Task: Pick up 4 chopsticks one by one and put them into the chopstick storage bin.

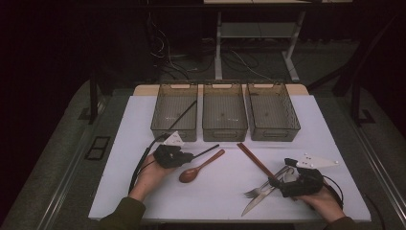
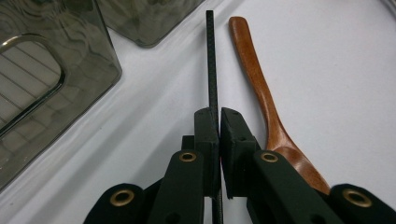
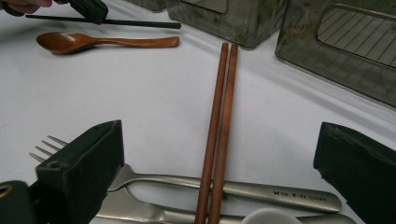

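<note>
My left gripper (image 1: 187, 156) is shut on a thin black chopstick (image 2: 212, 65), which lies low over the white table and points toward the bins. Just to its right lies a brown wooden spoon (image 2: 259, 87). A second black chopstick (image 1: 184, 114) leans inside the left bin (image 1: 163, 125). My right gripper (image 3: 219, 136) stands open near the front right. A pair of brown wooden chopsticks (image 3: 220, 116) runs between its jaws, across a metal fork (image 3: 187, 181) and a knife (image 1: 253, 202). Its pads touch nothing.
Three translucent grey bins stand in a row at the back of the table; the middle bin (image 1: 225, 128) and the right bin (image 1: 276, 130) look bare inside. A white rounded object (image 3: 271, 217) peeks in at the bottom of the right gripper view.
</note>
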Action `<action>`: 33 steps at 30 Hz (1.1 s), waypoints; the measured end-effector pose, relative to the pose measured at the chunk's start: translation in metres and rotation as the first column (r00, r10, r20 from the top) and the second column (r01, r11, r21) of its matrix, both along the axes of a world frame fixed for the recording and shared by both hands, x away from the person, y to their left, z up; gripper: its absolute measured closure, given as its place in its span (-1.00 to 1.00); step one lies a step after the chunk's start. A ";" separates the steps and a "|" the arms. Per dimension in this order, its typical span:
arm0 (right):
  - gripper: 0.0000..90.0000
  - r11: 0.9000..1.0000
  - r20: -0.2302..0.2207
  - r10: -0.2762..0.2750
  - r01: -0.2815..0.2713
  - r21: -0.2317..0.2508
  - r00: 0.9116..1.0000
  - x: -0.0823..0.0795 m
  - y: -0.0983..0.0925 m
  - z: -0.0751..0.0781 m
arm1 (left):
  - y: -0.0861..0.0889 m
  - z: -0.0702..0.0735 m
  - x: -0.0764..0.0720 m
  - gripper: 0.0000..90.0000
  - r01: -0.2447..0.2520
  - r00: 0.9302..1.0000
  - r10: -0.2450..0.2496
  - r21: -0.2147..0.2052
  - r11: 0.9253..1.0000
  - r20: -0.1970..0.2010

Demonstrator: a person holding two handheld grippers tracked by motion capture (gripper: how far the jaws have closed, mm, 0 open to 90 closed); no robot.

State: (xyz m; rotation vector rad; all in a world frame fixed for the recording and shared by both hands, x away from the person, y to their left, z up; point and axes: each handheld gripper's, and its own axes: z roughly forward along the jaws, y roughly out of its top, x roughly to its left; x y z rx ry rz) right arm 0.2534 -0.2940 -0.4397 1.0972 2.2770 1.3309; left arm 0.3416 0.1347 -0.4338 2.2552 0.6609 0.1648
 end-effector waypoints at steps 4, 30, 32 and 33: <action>-0.96 1.000 0.002 0.001 -0.001 0.001 1.000 0.000 0.000 0.000 | 0.002 0.003 -0.001 0.89 0.012 1.000 -0.013 -0.008 1.000 -0.008; -0.96 1.000 0.001 0.005 -0.005 -0.001 1.000 0.000 0.000 0.000 | 0.019 0.034 -0.003 0.89 -0.016 0.999 0.012 -0.106 0.994 -0.038; -0.96 1.000 0.001 0.003 -0.003 -0.002 1.000 0.000 0.000 0.000 | 0.022 0.037 -0.003 0.89 -0.018 0.999 0.014 -0.109 0.994 -0.037; -0.96 1.000 0.001 0.003 -0.003 -0.002 1.000 0.000 0.000 0.000 | 0.023 0.038 -0.002 0.89 -0.018 0.999 0.014 -0.112 0.994 -0.033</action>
